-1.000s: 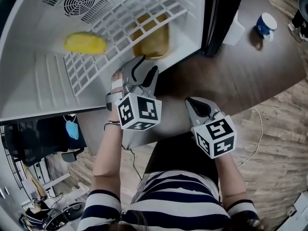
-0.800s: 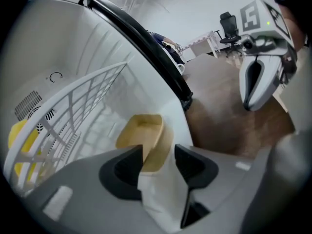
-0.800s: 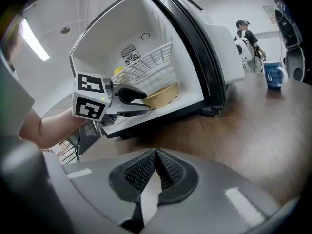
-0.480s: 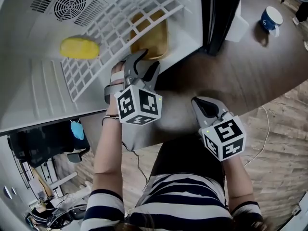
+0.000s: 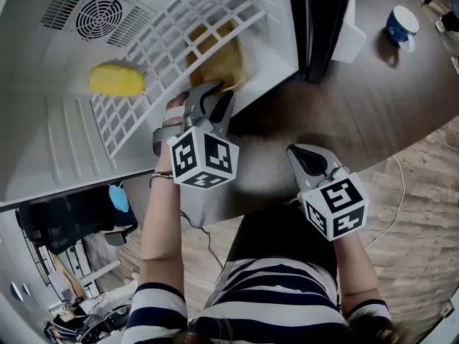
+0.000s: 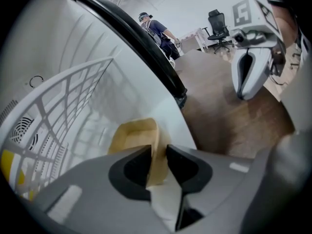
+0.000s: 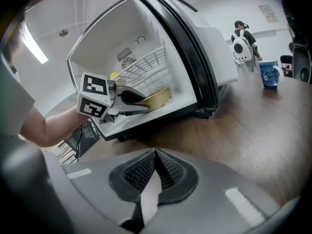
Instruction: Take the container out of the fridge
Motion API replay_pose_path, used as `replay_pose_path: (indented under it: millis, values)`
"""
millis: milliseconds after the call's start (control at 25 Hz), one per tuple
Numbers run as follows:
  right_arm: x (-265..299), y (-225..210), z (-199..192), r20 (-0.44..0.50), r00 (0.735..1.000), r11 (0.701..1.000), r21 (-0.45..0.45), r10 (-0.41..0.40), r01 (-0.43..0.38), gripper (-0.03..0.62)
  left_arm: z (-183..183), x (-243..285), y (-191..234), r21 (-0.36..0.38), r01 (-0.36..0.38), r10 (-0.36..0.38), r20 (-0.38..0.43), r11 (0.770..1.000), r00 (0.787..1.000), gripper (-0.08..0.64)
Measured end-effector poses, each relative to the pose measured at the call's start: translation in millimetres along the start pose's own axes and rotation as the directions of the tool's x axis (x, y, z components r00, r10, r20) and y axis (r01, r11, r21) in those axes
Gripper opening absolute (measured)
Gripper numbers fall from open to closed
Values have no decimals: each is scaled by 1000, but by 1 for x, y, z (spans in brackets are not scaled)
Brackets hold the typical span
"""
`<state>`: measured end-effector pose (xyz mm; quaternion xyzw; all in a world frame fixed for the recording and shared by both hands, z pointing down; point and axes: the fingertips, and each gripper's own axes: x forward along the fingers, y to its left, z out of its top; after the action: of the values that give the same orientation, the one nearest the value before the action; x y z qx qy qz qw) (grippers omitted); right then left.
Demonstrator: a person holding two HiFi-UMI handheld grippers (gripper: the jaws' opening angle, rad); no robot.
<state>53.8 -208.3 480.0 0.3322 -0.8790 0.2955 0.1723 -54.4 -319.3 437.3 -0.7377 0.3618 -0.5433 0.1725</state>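
A tan, open-topped container [image 5: 217,57] lies on the fridge floor under the white wire shelf [image 5: 161,59]. It shows too in the left gripper view [image 6: 134,138] and the right gripper view [image 7: 157,98]. My left gripper [image 5: 212,97] reaches into the fridge opening, and its jaws are shut on the container's near wall [image 6: 157,155]. My right gripper [image 5: 304,156] hovers over the wooden table in front of the fridge, shut with nothing in it [image 7: 155,154].
A yellow rounded item [image 5: 116,79] rests on the wire shelf, left of the container. A fan vent [image 5: 97,11] is in the fridge's back wall. The black-edged fridge door [image 5: 320,21] stands open to the right. A blue mug [image 5: 400,27] sits on the wooden table [image 5: 373,106].
My left gripper has pushed further into the fridge and its jaws have closed on the container's near wall. The right gripper has barely moved.
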Motion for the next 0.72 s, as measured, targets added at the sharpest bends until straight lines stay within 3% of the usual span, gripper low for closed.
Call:
replay_pose_path:
  millis: [720]
  values:
    - [-19,13,4,8,998,998,2,-60,60,-3,7,-27,-14,3,72,-72,33,997,997,0]
